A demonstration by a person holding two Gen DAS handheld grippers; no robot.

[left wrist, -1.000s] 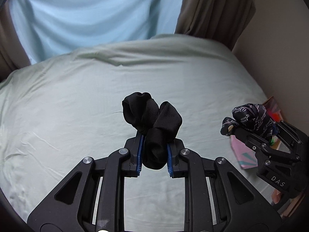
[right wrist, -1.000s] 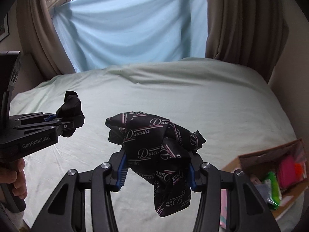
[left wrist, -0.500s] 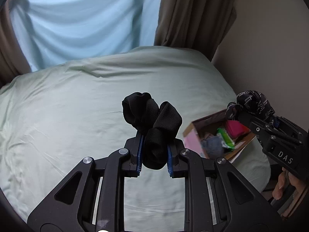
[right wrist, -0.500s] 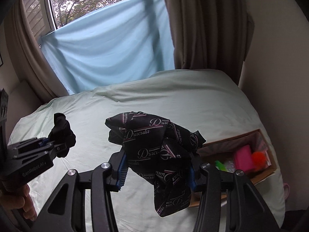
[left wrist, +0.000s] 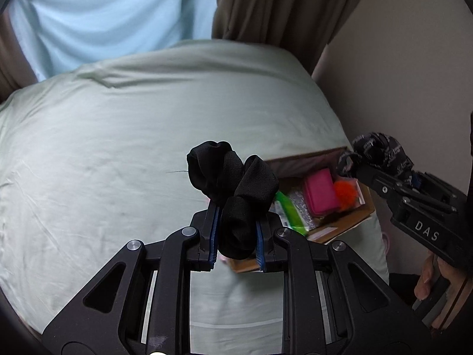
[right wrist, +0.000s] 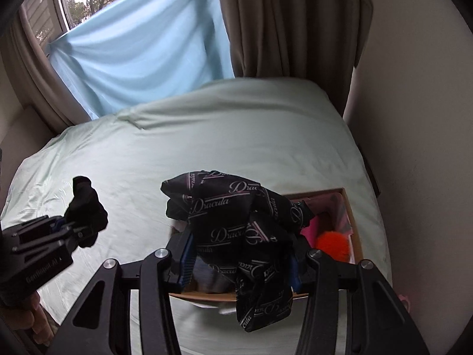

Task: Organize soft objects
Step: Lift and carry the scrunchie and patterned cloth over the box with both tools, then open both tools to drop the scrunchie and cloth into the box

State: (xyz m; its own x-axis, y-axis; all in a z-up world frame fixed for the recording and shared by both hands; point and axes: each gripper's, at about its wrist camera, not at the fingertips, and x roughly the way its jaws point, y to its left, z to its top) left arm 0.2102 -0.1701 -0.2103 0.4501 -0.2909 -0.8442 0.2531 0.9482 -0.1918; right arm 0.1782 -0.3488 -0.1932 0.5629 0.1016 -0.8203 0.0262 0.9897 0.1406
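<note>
My left gripper (left wrist: 235, 245) is shut on a bunched plain black cloth (left wrist: 233, 183) and holds it in the air above the bed, just left of an open cardboard box (left wrist: 340, 224). My right gripper (right wrist: 239, 266) is shut on a black cloth printed with pink and white script (right wrist: 236, 224), held over the box (right wrist: 353, 224). The printed cloth also shows in the left wrist view (left wrist: 378, 153), and the black cloth in the right wrist view (right wrist: 85, 210). The box holds a pink case (left wrist: 320, 195), an orange fluffy thing (left wrist: 344, 192) and a green packet (left wrist: 288, 210).
The box sits on the right edge of a bed with a pale green sheet (left wrist: 118, 148). A wall (left wrist: 399, 74) runs close along the right. Brown curtains (right wrist: 280, 29) and a light blue cloth (right wrist: 142, 44) hang over the window behind the bed.
Both grippers have swung right with their cloths still held. The cardboard box has come into full view, and now lies under the right gripper and beside the left.
</note>
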